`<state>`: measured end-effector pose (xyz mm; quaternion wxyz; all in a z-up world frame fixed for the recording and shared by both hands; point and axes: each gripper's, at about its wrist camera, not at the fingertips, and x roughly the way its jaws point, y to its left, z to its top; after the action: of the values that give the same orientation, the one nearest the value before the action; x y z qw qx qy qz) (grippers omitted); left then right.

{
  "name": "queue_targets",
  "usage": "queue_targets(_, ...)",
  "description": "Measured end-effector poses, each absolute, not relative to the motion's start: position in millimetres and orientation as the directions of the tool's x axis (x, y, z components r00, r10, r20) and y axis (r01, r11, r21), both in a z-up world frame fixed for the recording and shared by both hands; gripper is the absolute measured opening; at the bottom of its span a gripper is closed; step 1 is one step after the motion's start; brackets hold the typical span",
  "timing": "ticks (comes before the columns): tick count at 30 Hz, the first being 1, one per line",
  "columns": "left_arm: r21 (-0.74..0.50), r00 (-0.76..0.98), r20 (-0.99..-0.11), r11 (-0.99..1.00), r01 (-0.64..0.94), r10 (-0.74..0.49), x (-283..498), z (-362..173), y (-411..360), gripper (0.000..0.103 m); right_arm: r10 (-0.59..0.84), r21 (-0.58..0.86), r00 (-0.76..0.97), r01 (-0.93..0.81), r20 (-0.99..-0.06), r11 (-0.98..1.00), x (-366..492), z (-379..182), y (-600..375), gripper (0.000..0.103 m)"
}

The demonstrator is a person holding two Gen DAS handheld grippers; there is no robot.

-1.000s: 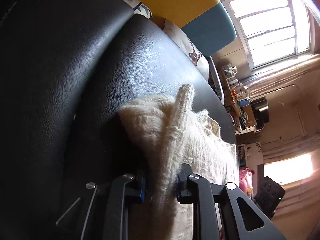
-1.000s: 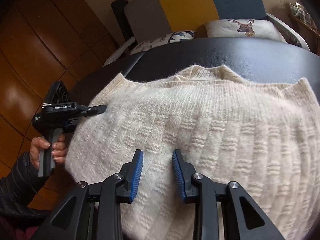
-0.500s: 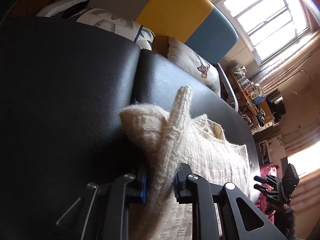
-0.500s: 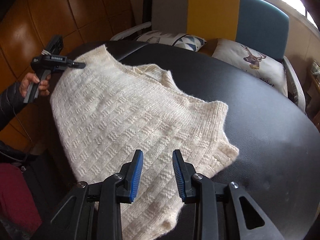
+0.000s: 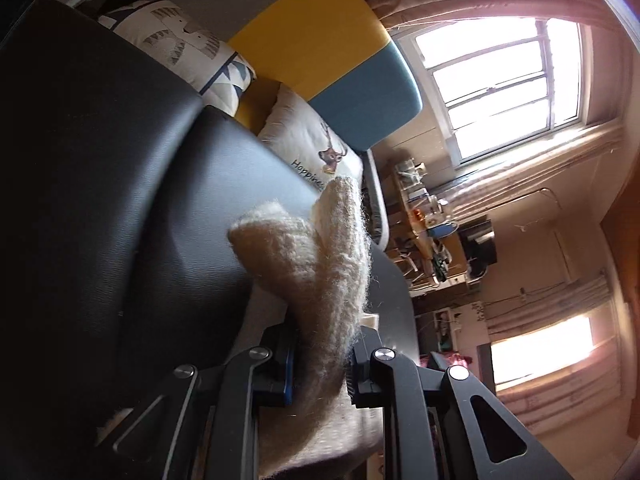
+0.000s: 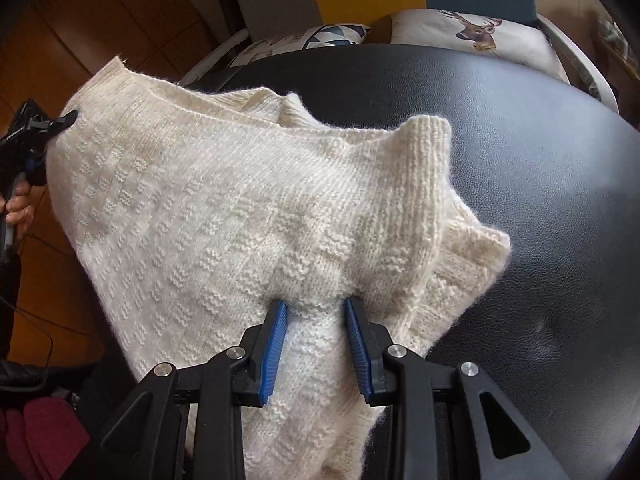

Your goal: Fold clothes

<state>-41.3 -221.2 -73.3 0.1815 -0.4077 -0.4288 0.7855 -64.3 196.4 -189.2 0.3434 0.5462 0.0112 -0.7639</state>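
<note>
A cream knitted sweater (image 6: 224,216) hangs stretched between both grippers above a black leather surface (image 6: 540,168). My right gripper (image 6: 316,320) is shut on a bunched fold near the sweater's lower right side; a ribbed edge (image 6: 428,168) flops over beside it. My left gripper (image 5: 320,344) is shut on another fold of the sweater (image 5: 332,272), which stands up between its fingers. In the right wrist view the left gripper (image 6: 60,122) shows at the far left, pinching the sweater's edge, with a hand (image 6: 18,204) on its handle.
Behind the black surface stands a chair with grey, yellow and blue back panels (image 5: 328,40) and two printed cushions (image 6: 472,32). A cluttered shelf (image 5: 424,220) and a bright window (image 5: 500,80) lie beyond. Wooden panelling (image 6: 80,32) is at the left.
The left gripper has risen, lifting its fold off the black surface. The right gripper now clamps a fold of the sweater, and the cloth is pulled up between the two.
</note>
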Motion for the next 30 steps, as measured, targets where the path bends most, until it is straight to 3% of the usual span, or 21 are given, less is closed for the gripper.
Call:
queue_targets(9,-0.842,-0.609,-0.443,-0.538,0.031,0.658,-67.3,-20.7,-143.4,0.018,-0.521,0.376,-0.205,0.487,-0.829,-0.788,-53.7,-190.8,173.6,0.031)
queue_targets(15,-0.784,-0.577,-0.530,-0.618,0.056,0.621,-90.9,-29.1,-79.0,0.018,-0.599,0.459,-0.236,0.454,-0.765,-0.764,-38.7,-195.3,172.0,0.032)
queue_targets(25,-0.527,-0.404,-0.771,-0.849,-0.032,0.493,-90.8,-95.1,32.6,0.018,-0.742,0.638,-0.241,0.388,-0.626,-0.665,-35.2,-210.7,205.3,0.031)
queue_targets(28,-0.542,-0.367,-0.780,-0.840,-0.011,0.507,-90.2,-114.8,42.5,0.020,-0.763,0.665,-0.248,0.379,-0.597,-0.644,-34.0,-213.7,212.8,0.031)
queue_targets(30,-0.572,-0.358,-0.768,-0.820,0.012,0.531,-87.9,-118.7,43.9,0.027,-0.780,0.684,-0.252,0.377,-0.573,-0.625,-32.7,-215.3,219.5,0.031)
